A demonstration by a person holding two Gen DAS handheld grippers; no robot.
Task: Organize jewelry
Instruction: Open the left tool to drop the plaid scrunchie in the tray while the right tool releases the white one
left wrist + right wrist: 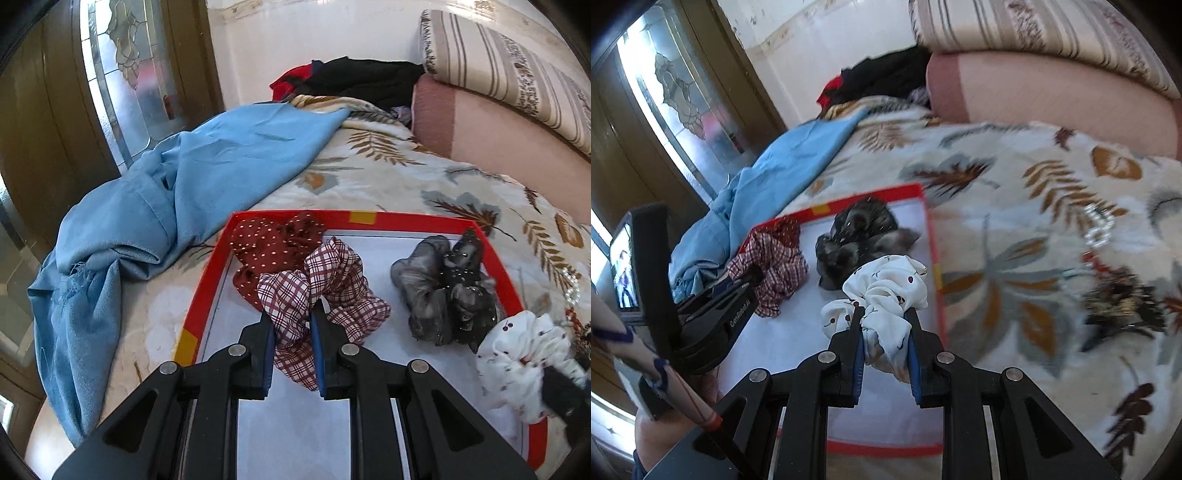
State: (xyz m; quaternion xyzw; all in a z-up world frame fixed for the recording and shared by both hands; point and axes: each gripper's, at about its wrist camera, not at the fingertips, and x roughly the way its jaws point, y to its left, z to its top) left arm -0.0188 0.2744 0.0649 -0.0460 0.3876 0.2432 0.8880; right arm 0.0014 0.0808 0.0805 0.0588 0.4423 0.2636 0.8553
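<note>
Here your left gripper (292, 321) has its jaws nearly closed, pinching the plaid scrunchie (321, 291) over the tray (406, 218). Your right gripper (884, 325) is likewise narrowed onto the white scrunchie (882, 291), above the tray's right side. 2 more scrunchies lie inside: the dotted red one (266, 243) and the grey one (443, 288). Jewelry on the bedspread (997, 177) at right (1123, 299) is blurred, hard to make out.
</note>
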